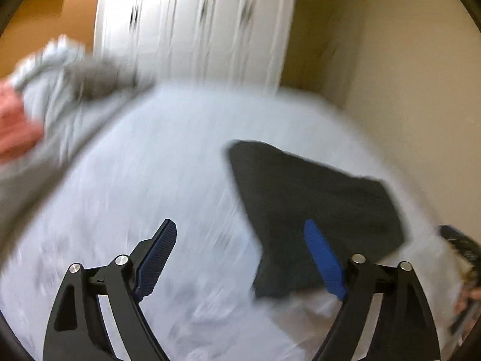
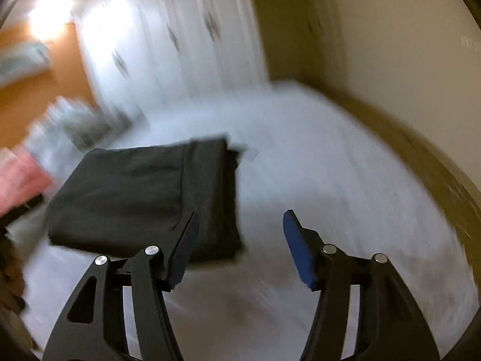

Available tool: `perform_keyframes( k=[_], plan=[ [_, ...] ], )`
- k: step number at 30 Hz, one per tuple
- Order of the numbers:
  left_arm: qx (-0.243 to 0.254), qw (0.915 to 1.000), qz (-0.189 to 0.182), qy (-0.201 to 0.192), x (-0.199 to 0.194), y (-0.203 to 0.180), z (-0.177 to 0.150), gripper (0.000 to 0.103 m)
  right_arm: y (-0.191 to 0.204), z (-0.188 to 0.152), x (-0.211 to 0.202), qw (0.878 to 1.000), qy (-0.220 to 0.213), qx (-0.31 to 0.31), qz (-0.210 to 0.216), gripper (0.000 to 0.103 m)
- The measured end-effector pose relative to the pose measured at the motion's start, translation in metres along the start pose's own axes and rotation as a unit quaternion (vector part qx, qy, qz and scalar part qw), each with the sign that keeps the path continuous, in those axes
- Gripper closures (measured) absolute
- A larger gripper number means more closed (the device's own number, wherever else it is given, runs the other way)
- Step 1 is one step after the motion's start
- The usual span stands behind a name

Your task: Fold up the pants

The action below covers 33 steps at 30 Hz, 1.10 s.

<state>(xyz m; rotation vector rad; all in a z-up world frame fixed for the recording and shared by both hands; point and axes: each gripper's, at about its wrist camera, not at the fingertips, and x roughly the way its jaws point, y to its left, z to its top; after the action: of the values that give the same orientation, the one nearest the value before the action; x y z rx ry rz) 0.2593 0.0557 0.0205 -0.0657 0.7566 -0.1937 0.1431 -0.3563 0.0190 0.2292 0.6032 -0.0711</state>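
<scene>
Dark grey pants [image 1: 315,210] lie folded into a compact stack on the white bed sheet [image 1: 150,186]. In the left wrist view they sit to the right, partly behind the right blue pad. My left gripper [image 1: 240,231] hovers above the sheet, open, with nothing between its fingers. In the right wrist view the folded pants [image 2: 135,192] lie to the left, under the left finger. My right gripper [image 2: 240,222] is open and holds nothing, raised over the bare sheet [image 2: 315,180]. Both views are blurred by motion.
A heap of grey clothes [image 1: 60,96] and a pink garment [image 1: 15,120] lie at the far left of the bed. A white wardrobe [image 1: 195,24] stands behind the bed. A beige wall [image 2: 390,60] runs along the right side.
</scene>
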Motion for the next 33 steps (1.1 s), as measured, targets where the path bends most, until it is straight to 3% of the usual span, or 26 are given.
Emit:
perform_keyframes(
  k=[3, 5, 7, 9, 11, 15, 16, 17, 18, 19, 20, 21, 26, 28, 29, 30, 32, 33],
  plan=[
    [-0.048, 0.9976, -0.001, 0.05, 0.046, 0.037, -0.025, 0.025, -0.026, -0.041, 0.032, 0.998, 0.059, 0.002, -0.007, 0.046],
    [-0.072, 0.9955, -0.01, 0.061, 0.05, 0.045, -0.039, 0.025, -0.028, -0.039, 0.042, 0.997, 0.075, 0.009, 0.003, 0.045],
    [-0.095, 0.9927, -0.03, 0.068, 0.065, 0.049, -0.03, 0.023, -0.017, -0.024, 0.053, 0.996, 0.083, 0.025, 0.029, 0.033],
    [-0.113, 0.9883, -0.062, 0.082, 0.08, 0.04, -0.03, 0.018, -0.012, -0.012, 0.067, 0.995, 0.076, 0.042, 0.049, 0.025],
    [-0.124, 0.9839, -0.082, 0.099, 0.091, 0.024, -0.029, 0.017, -0.006, -0.006, 0.088, 0.992, 0.082, 0.064, 0.068, 0.023],
    [-0.156, 0.9691, -0.115, 0.153, 0.129, 0.006, -0.039, 0.017, 0.004, -0.008, 0.141, 0.98, 0.134, 0.121, 0.087, 0.017],
    [-0.162, 0.968, -0.114, 0.155, 0.136, 0.004, -0.043, 0.02, 0.011, -0.014, 0.153, 0.977, 0.15, 0.125, 0.088, 0.019],
    [-0.155, 0.9721, -0.106, 0.14, 0.136, 0.001, -0.043, 0.022, 0.015, -0.019, 0.162, 0.976, 0.162, 0.118, 0.087, 0.043],
    [-0.145, 0.9751, -0.102, 0.133, 0.135, -0.002, -0.041, 0.05, 0.022, -0.023, 0.169, 0.975, 0.173, 0.106, 0.088, 0.05],
    [-0.128, 0.9759, -0.108, 0.139, 0.136, -0.008, -0.038, 0.065, 0.025, -0.025, 0.169, 0.977, 0.168, 0.098, 0.082, 0.058],
    [-0.125, 0.9762, -0.106, 0.142, 0.135, -0.01, -0.035, 0.072, 0.032, -0.022, 0.164, 0.979, 0.16, 0.083, 0.094, 0.07],
    [-0.123, 0.9779, -0.104, 0.133, 0.126, -0.011, -0.03, 0.087, 0.036, -0.018, 0.156, 0.98, 0.156, 0.076, 0.097, 0.073],
    [-0.093, 0.9803, -0.129, 0.117, 0.073, -0.01, -0.017, 0.089, 0.042, -0.003, 0.102, 0.979, 0.133, 0.062, 0.141, 0.074],
    [-0.078, 0.9812, -0.107, 0.14, 0.071, -0.012, -0.032, 0.089, 0.041, -0.019, 0.099, 0.979, 0.148, 0.046, 0.129, 0.07],
    [-0.061, 0.9827, -0.073, 0.159, 0.08, -0.016, -0.046, 0.089, 0.035, -0.038, 0.108, 0.978, 0.174, 0.046, 0.11, 0.067],
    [-0.048, 0.9839, -0.048, 0.165, 0.082, -0.017, -0.054, 0.088, 0.032, -0.052, 0.117, 0.975, 0.196, 0.045, 0.089, 0.057],
    [-0.033, 0.9886, -0.035, 0.143, 0.077, -0.02, -0.063, 0.082, 0.023, -0.059, 0.11, 0.979, 0.164, 0.072, 0.095, 0.056],
    [-0.028, 0.9914, -0.03, 0.125, 0.065, -0.022, -0.063, 0.082, 0.027, -0.053, 0.101, 0.98, 0.168, 0.068, 0.08, 0.063]
  ],
)
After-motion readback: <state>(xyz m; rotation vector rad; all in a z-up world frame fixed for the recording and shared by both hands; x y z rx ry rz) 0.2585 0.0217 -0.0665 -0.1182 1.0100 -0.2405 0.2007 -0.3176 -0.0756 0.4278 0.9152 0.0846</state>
